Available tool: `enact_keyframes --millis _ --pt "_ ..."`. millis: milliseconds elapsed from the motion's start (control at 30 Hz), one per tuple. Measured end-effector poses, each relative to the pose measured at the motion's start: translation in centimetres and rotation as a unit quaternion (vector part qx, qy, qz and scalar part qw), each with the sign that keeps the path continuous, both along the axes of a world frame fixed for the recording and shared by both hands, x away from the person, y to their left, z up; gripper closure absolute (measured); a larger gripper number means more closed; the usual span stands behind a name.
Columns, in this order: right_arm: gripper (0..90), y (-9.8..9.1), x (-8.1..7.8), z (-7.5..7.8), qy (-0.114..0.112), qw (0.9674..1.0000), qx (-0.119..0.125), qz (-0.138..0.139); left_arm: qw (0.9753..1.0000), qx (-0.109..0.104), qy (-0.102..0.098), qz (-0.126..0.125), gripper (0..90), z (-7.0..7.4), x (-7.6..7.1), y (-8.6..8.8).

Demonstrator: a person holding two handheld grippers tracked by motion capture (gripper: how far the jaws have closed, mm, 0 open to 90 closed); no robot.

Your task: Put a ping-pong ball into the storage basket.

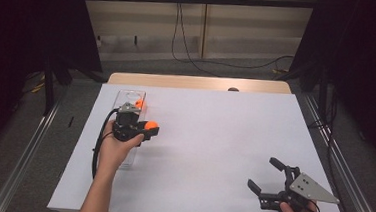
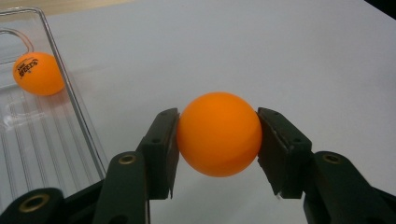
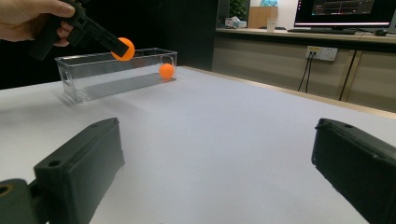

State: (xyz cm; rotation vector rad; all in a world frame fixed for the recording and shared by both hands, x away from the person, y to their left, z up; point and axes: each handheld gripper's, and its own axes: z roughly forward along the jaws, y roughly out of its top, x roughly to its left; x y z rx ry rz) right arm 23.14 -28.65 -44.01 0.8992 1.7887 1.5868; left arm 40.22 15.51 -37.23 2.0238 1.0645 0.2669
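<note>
Plain orange ball mid-air beside clear bin — second, printed ball inside.

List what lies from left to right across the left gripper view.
Orange ball lying in the box → clear plastic box → left jaw pad → orange ball held between the pads → right jaw pad, all over the white table cover.

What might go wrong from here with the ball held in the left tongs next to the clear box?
1. The left tongs pinch the orange ball only at its sides; smooth and round, it might squirt out and roll across the white table.
2. The clear box looks light; bumping its wall may shift it.
3. A drop could bounce off the second ball inside.
</note>
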Motion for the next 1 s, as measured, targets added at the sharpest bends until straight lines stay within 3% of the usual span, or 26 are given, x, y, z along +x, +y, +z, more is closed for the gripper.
enact_keyframes --millis 1000 --pt "1.4 0.0 0.0 0.0 0.0 1.0 0.002 0.0 0.9999 0.007 -0.001 0.011 50.7 0.3 0.1 1.2"
